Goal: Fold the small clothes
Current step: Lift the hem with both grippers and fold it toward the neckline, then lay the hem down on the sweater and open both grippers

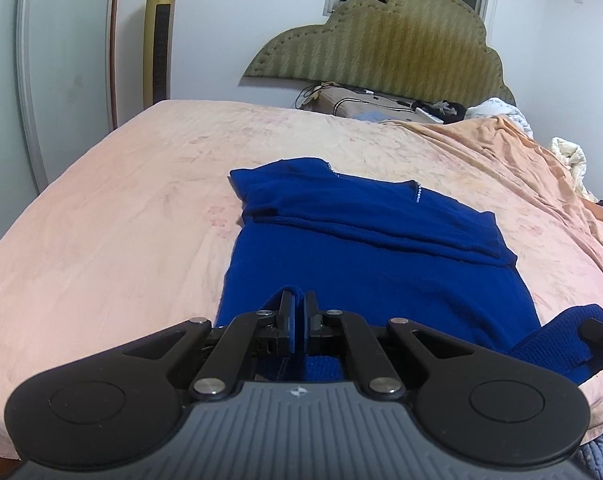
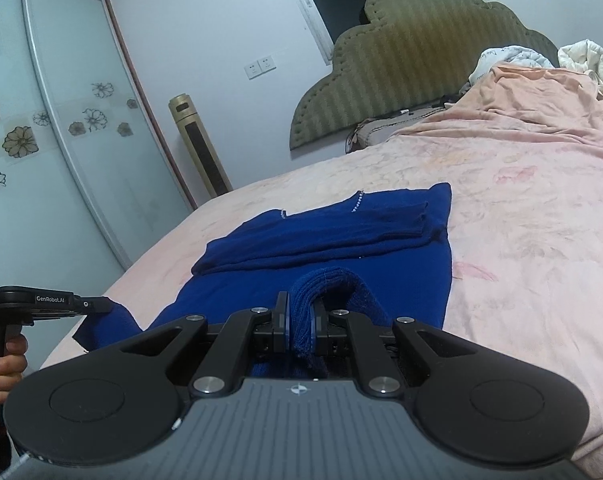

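On the wide bed with the peach sheet [image 1: 101, 220] the deep blue knit sweater [image 1: 373, 272] is lying, sleeves folded across; I am pinching its near hem, left tongs [image 1: 300, 322] and right tongs [image 2: 301, 328] both clamped on it, probably readying to carry it up toward the collar

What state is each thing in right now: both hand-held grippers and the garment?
Left hand-held gripper: shut on the hem's left corner.
Right hand-held gripper: shut on bunched ribbed hem.
Blue knit sweater: flat on the pink floral bedsheet, sleeves folded across, near hem lifted.
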Action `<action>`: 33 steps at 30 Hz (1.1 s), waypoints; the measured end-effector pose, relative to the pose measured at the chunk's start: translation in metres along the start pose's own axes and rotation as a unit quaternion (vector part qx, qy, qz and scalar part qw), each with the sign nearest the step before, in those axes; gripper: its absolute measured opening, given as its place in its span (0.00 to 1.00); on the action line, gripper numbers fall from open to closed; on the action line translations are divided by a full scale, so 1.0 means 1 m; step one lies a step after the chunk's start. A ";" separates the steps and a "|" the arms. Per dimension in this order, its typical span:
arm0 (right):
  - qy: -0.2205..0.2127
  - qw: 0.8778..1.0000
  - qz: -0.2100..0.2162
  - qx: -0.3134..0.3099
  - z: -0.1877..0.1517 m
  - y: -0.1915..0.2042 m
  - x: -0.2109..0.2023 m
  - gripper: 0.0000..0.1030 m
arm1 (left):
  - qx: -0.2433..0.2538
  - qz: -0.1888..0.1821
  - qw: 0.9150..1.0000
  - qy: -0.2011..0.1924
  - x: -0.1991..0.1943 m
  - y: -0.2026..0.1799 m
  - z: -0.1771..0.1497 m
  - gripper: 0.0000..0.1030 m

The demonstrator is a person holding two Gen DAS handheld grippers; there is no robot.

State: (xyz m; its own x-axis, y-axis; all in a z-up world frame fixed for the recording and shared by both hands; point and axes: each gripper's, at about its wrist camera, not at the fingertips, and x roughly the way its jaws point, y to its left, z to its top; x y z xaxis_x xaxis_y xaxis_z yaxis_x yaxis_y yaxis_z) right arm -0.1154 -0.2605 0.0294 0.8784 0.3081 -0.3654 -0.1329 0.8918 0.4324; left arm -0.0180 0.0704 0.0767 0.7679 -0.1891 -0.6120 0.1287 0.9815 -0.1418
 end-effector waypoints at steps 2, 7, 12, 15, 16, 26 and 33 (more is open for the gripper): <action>-0.001 1.000 0.001 0.002 0.000 -0.001 0.001 0.12 | 0.001 0.002 1.000 0.000 0.000 -0.001 0.001 0.04; -0.007 1.000 0.003 0.004 0.006 -0.001 -0.001 0.12 | -0.010 0.001 1.000 -0.013 -0.004 0.002 0.008 0.04; -0.018 1.000 0.009 0.019 0.023 -0.007 0.003 0.12 | -0.030 0.001 0.999 -0.033 -0.001 0.007 0.029 0.04; -0.023 0.999 0.017 0.045 0.035 -0.016 0.015 0.12 | -0.028 0.006 0.999 -0.039 0.008 0.004 0.045 0.04; -0.023 0.998 0.020 0.055 0.038 -0.020 0.019 0.12 | -0.028 0.008 0.999 -0.040 0.013 0.003 0.051 0.04; -0.034 0.988 0.042 0.146 0.078 -0.058 0.075 0.12 | -0.021 0.014 0.999 -0.044 0.076 -0.015 0.109 0.04; -0.035 0.983 0.024 0.179 0.106 -0.086 0.140 0.12 | -0.014 0.036 0.999 -0.037 0.157 -0.024 0.155 0.04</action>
State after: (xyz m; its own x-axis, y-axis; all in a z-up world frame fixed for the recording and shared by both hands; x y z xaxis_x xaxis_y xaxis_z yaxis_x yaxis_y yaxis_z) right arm 0.0679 -0.3290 0.0288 0.9065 0.3119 -0.2846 -0.0162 0.6992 0.7147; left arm 0.1967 0.0217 0.1048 0.8191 -0.1145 -0.5621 0.0545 0.9910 -0.1224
